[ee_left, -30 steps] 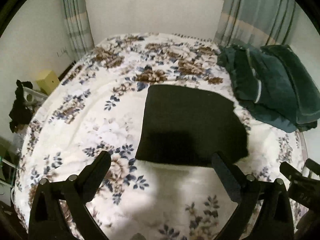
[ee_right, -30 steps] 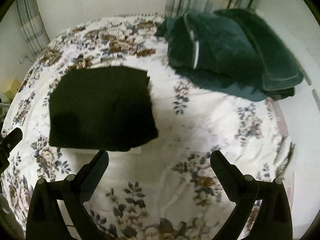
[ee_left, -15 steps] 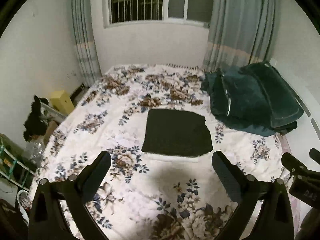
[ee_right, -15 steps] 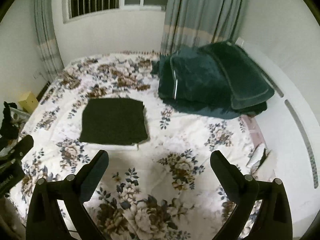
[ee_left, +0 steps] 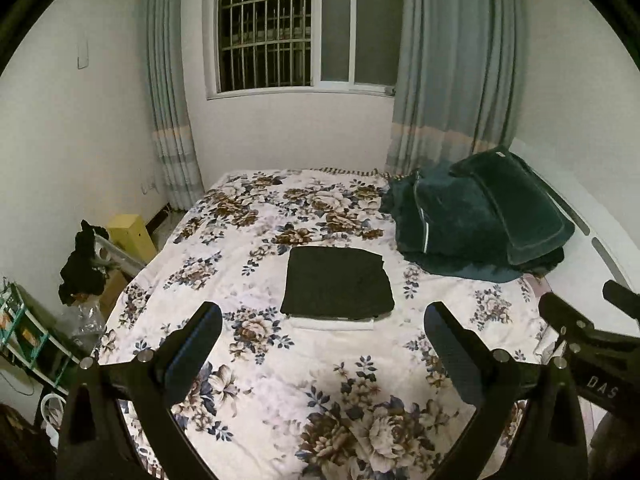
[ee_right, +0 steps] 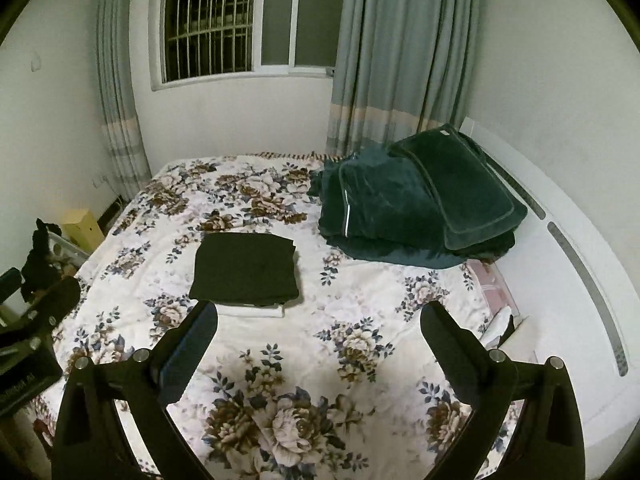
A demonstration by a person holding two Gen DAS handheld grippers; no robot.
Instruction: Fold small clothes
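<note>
A folded black garment (ee_left: pixel 337 282) lies flat in the middle of the floral bedspread (ee_left: pixel 280 364), on top of a folded white piece (ee_left: pixel 332 323) whose near edge sticks out. It also shows in the right wrist view (ee_right: pixel 245 268), left of centre. My left gripper (ee_left: pixel 322 324) is open and empty, held well back from the garment and above the bed's near part. My right gripper (ee_right: pixel 318 324) is open and empty, likewise back from the garment, which lies ahead and to its left.
A pile of dark green bedding and a cushion (ee_left: pixel 476 220) sits at the bed's far right by the white headboard (ee_right: pixel 568 240). A yellow box (ee_left: pixel 130 234), dark clothes (ee_left: pixel 82 262) and a shelf (ee_left: pixel 24 332) stand left of the bed. Window and curtains lie behind.
Both grippers have pulled back and up, away from the folded garment, which now looks much smaller. The garment has stayed in place. Both grippers remain open.
</note>
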